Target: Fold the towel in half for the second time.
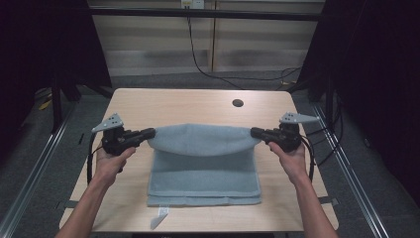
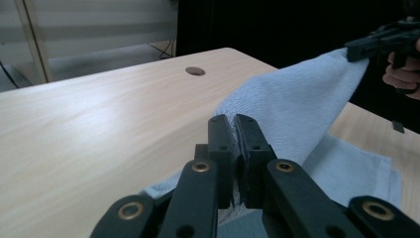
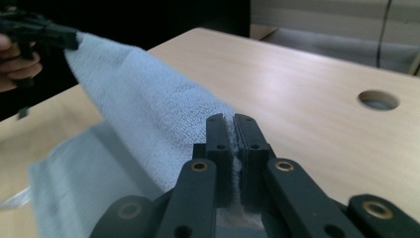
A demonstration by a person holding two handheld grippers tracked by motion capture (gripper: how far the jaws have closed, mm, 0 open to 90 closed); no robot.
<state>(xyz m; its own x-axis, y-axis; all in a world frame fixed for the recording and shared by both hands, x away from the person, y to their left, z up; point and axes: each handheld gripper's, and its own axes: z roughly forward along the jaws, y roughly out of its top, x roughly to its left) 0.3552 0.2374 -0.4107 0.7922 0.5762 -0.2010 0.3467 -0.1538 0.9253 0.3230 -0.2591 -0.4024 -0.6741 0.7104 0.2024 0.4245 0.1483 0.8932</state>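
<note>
The table (image 1: 198,104) is evenly lit from above, dark surroundings are left at three and nine o'clock, and nearby cloth is blurred.

You have no writing, label, brand, number or sign to read anywhere here. The small white tag (image 1: 159,216) lying on the table just off the near corner of the towel (image 1: 204,178), well back from your left gripper (image 1: 148,133) towards you, is too small and pale to show any print.
</note>
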